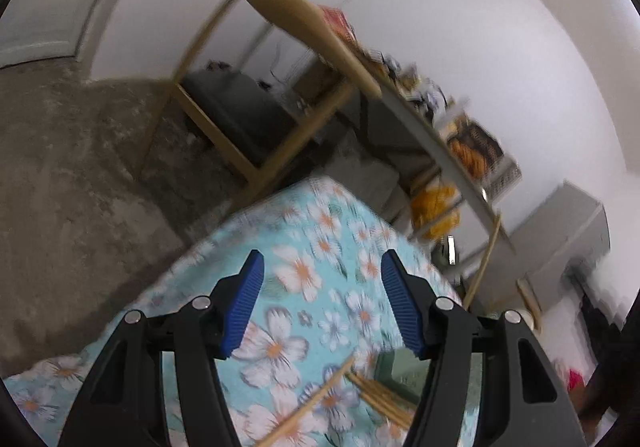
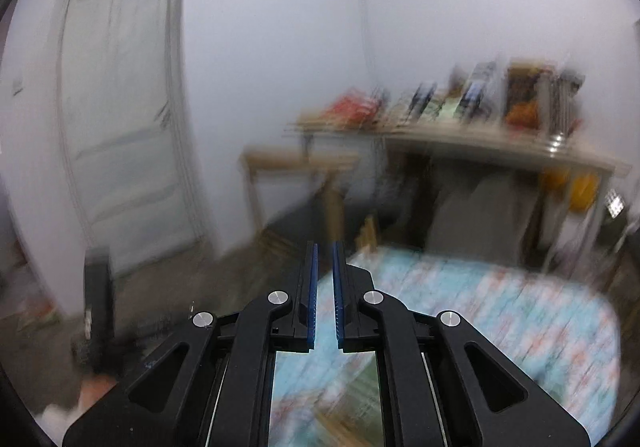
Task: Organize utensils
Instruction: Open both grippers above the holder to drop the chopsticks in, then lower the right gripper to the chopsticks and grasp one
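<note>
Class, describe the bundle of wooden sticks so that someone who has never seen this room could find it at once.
Start at the table with the blue floral cloth. Near its close edge, below the open left gripper, lies a green block. The wooden sticks lie packed side by side against it, pale tan and thin; one loose stick lies apart, angled across the cloth.
</note>
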A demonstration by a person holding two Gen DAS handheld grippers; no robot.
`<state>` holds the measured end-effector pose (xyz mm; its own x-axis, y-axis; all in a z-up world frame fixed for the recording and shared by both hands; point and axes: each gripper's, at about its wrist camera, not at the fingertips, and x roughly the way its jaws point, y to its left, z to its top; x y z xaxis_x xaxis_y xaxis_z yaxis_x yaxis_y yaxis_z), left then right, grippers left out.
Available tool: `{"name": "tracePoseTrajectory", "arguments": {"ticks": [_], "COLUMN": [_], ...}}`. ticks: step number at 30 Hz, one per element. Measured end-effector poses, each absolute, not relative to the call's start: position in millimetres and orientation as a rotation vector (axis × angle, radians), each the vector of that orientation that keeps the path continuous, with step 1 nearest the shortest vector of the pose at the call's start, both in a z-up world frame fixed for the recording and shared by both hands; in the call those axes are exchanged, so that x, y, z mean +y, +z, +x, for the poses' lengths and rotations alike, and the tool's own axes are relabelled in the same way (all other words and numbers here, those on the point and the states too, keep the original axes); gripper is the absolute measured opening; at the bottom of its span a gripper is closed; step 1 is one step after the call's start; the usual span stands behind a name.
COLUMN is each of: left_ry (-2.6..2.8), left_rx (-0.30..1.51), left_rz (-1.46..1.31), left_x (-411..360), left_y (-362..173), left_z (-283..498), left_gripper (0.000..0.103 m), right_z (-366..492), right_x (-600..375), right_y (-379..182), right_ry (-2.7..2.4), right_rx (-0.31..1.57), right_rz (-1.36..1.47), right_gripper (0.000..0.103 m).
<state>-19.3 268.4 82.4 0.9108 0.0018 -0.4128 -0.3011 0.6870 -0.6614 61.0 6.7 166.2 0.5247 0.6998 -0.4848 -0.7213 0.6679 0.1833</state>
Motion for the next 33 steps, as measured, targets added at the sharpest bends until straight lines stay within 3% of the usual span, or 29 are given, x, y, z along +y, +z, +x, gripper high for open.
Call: {"name": "tracePoseTrajectory", "arguments": {"ticks": [4,7,11,18,20,23,27,33], "left_ry": [0.250,0.281,0.315,0.355,0.360,0.361,0.353,0.333], "left_rx": [0.319,0.277,0.241,0.225,0.228,0.243,0.251,0.268], "left_rz": [-0.822,-0.860,-0.876,-0.846,-0.850,-0.852,-0.861,-0.832], "left_x": [287.6,301.4,318.0,339.4,343.2,346.3,345.6,336.3], "left_y": [88.8,91.1,93.0,93.4,91.8,89.4,88.4,89.4], "left_z": [-39.0,-50.9,-65.8,-84.5,-87.4,-88.1,-85.5,-78.7], "left_gripper": [0.058,0.058,0.058,0.058,0.058,0.058,0.058,0.058], "right_z": [52.9,64.3,74.1,98.0,108.9,106.5,82.0,48.7], "right_x": [30.7,45.9,59.0,64.2,66.2,72.0,80.0,42.8], "right_y": [90.4,41.1,-1.4,-4.1,-7.1,1.0,40.1,152.6], "right_ry": [0.903,0.875,0.807,0.751,0.699,0.666,0.673,0.714], "right_rx": [0.864,1.049,1.174,1.132,1.122,1.082,0.919,0.566], "right_rz": [0.065,0.219,0.322,0.408,0.402,0.348,0.229,0.194], "right_gripper": [0.011,0.029,0.028,0.028,0.012,0.009,0.004,0.004]}}
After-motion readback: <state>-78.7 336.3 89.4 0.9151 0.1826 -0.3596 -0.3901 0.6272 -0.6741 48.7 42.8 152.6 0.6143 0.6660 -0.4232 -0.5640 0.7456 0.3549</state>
